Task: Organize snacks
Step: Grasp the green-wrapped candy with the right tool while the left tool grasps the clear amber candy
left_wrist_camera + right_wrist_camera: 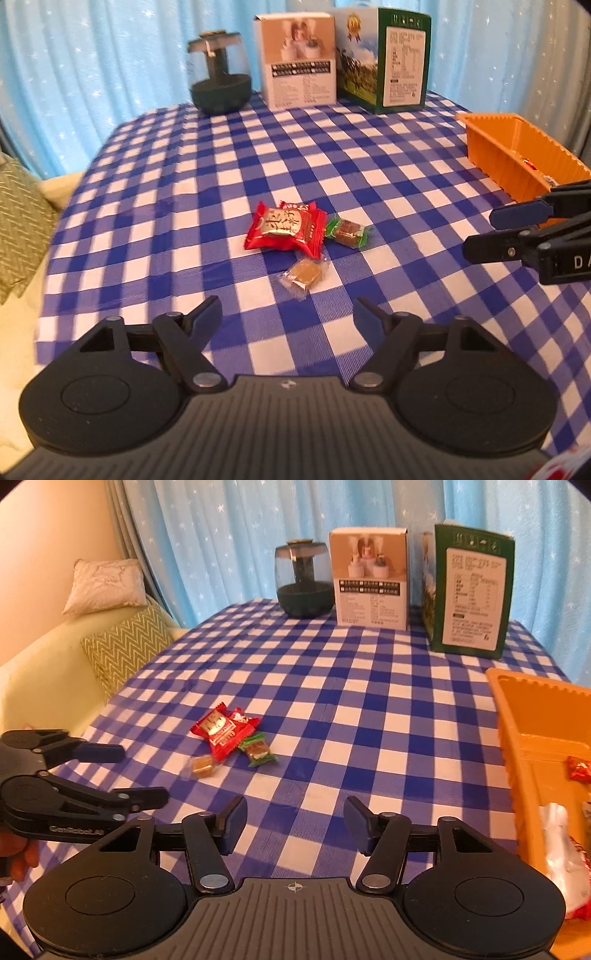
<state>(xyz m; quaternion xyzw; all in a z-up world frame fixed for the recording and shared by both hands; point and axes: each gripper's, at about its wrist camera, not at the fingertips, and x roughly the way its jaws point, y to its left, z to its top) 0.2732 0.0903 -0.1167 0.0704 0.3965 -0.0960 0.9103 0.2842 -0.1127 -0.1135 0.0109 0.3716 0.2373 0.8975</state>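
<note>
Two red snack packets (pixel 282 229) (pixel 225 733) lie overlapping on the blue checked tablecloth. A green-wrapped candy (pixel 347 230) (pixel 256 749) lies beside them, and a clear-wrapped brown candy (pixel 304 275) (pixel 201 766) sits nearer to me. My left gripper (pixel 288 314) (pixel 144 775) hovers open just short of the brown candy, nothing between its fingers. My right gripper (pixel 295 823) (pixel 480 234) is open and empty, to the right of the snacks. The orange basket (pixel 517 155) (pixel 535 720) at the right holds a few wrapped snacks, one of them red (pixel 580 770).
At the table's far edge stand a dark glass jar (pixel 221 85), a white box (pixel 299 62) and a green box (pixel 388 59), with a blue starred curtain behind. A sofa with cushions (pixel 122 646) sits off the left edge. A hand (pixel 18 856) holds the left gripper.
</note>
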